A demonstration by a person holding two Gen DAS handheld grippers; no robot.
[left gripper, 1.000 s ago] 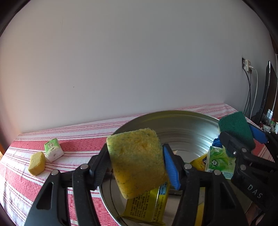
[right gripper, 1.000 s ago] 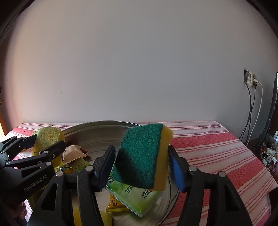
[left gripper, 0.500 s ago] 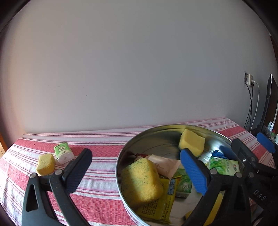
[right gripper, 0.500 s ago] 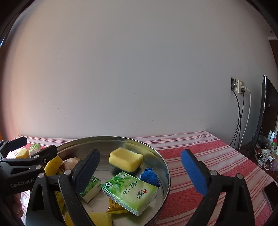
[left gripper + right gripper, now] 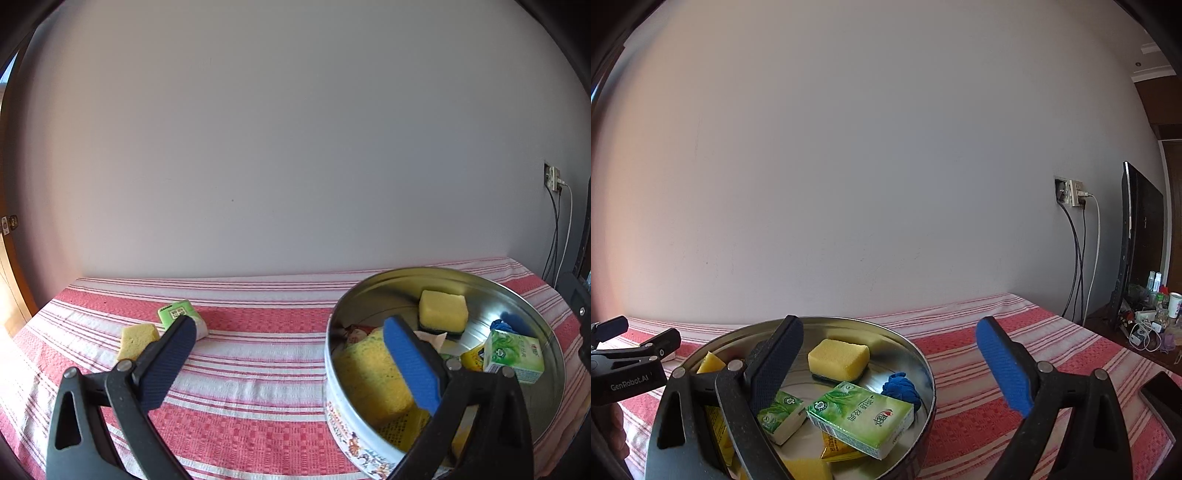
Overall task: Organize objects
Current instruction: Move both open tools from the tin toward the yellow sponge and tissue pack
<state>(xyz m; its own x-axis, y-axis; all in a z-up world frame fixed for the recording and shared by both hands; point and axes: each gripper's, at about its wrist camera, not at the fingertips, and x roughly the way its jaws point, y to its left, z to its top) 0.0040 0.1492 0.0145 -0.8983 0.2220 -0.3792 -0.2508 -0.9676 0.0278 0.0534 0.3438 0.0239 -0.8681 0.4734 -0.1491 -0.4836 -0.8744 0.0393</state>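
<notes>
Tin [image 5: 546, 325] stands at the desk's right end, near the front edge, and holds two sponges [image 5: 442, 312], tissue packs [image 5: 860, 416], sachets and a blue cloth [image 5: 900, 388]. Left on the desk [image 5: 258, 369] toward its left end: a small sponge [image 5: 136, 340] touching a small pack [image 5: 177, 312]. Left gripper [image 5: 291, 363]: jaws have just been opening, now spread wide, nothing between them. Right gripper [image 5: 890, 365]: jaws likewise just opened, released, hanging over the tin with nothing clamped. Risk, as judged: the two remaining items touch, so a grab at one may knock or drag the other; the tin is crowded, and further drops may bounce out or tip packs over the rim
</notes>
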